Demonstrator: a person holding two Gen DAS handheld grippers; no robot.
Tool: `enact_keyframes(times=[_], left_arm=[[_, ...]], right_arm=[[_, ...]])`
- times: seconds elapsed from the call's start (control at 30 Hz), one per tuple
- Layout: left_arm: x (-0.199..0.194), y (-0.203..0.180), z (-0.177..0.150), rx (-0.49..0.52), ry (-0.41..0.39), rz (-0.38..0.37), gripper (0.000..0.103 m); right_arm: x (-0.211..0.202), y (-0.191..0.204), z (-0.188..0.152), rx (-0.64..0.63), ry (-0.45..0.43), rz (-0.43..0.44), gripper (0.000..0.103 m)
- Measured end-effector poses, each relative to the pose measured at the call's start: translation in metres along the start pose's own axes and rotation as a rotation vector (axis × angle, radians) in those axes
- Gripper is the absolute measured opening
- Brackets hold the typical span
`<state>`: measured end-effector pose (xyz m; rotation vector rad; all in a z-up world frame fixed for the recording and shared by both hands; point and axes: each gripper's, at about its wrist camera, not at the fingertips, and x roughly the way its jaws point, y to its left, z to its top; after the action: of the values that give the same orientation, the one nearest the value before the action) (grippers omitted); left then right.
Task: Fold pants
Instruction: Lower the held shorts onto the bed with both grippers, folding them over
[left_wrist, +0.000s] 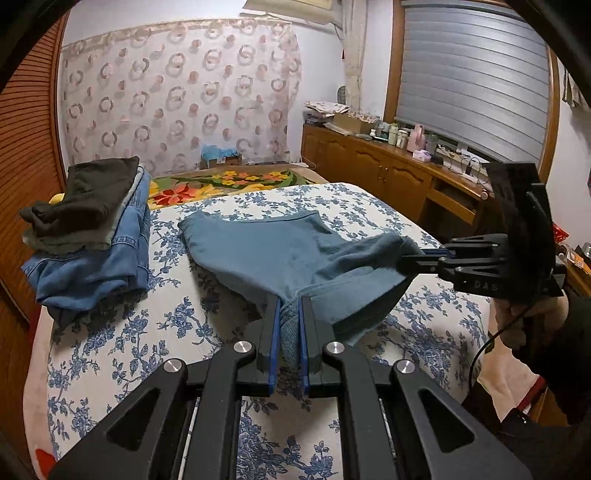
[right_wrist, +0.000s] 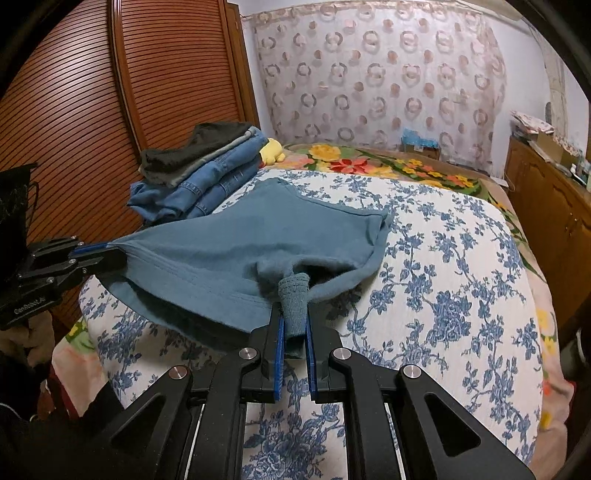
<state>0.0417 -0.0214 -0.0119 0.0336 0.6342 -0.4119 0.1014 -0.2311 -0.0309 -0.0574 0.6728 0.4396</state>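
Both grippers, left (left_wrist: 289, 301) and right (right_wrist: 294, 308), pinch blue pants (left_wrist: 258, 251) between closed fingers

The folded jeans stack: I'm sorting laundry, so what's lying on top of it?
A dark folded garment tops the jeans, with a grey layer between them. Anything under the jeans is covered.

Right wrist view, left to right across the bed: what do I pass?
Left gripper shut on the pants' corner → stack of folded clothes → teal pants → right gripper pinching fabric → bare floral bedspread → wooden cabinet.
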Motion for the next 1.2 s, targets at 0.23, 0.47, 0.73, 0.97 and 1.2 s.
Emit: enact_keyframes(times=[0.23, 0.47, 0.73, 0.97, 1.2], left_arm=[[-0.003, -0.003, -0.004, -0.008, 0.013, -0.022, 0.01], [-0.019, -0.011, -0.007, 0.002, -0.008, -0.046, 0.01], [-0.034, -0.015, -0.01, 0.009, -0.019, -0.073, 0.01], [-0.048, -0.016, -0.01, 0.01, -0.041, -0.086, 0.01], [-0.069, -0.019, -0.003, 0.023, -0.091, -0.085, 0.01]], right_arm=[[-0.005, 0.001, -0.004, 0.008, -0.003, -0.004, 0.01], [-0.017, 0.003, -0.013, 0.019, -0.012, 0.007, 0.01], [-0.043, 0.011, -0.023, 0.014, -0.042, 0.016, 0.01], [-0.064, 0.018, -0.028, -0.004, -0.058, 0.02, 0.01], [-0.086, 0.024, -0.027, -0.027, -0.099, 0.022, 0.01]])
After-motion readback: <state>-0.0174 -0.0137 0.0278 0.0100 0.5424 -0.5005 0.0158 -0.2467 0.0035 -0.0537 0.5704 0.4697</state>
